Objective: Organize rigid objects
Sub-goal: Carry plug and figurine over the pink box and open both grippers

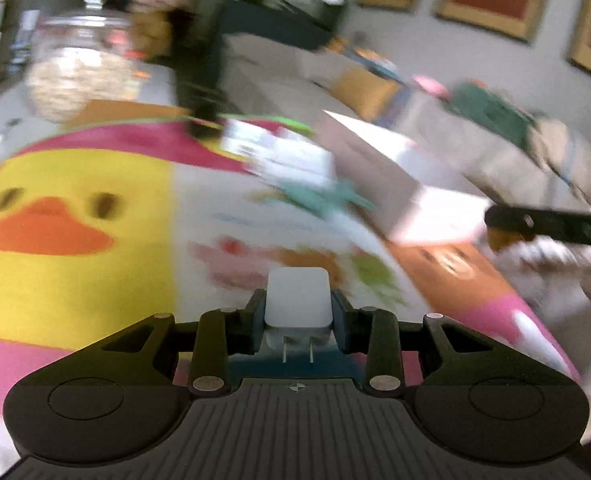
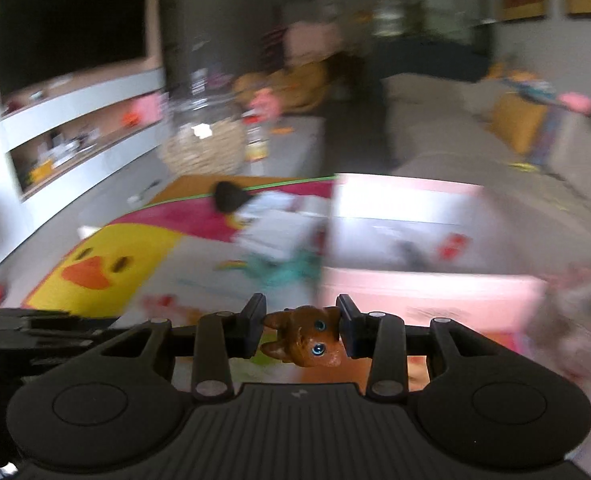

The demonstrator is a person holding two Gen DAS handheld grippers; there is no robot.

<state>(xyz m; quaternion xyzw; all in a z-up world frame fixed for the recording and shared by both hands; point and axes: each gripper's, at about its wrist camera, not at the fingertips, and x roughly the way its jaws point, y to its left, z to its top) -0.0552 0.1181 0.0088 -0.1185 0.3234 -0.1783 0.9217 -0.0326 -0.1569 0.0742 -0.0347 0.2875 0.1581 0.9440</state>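
My left gripper [image 1: 298, 307] is shut on a white plug adapter [image 1: 298, 296], its two metal prongs pointing back at the camera, held above the play mat [image 1: 75, 240]. My right gripper [image 2: 301, 330] is shut on a small brown cat figurine [image 2: 307, 336] with blue eyes, lying sideways between the fingers. A pink-and-white open box [image 2: 415, 240] stands just ahead of the right gripper; it shows in the left wrist view [image 1: 387, 176] to the right. Both views are motion-blurred.
A teal toy [image 1: 323, 196] and a white packet [image 1: 279, 152] lie on the mat near the box. A glass jar [image 1: 79, 68] of pale pieces stands at the back left. A beige sofa [image 1: 495, 152] with cushions runs along the right. A TV [image 2: 71, 20] hangs far left.
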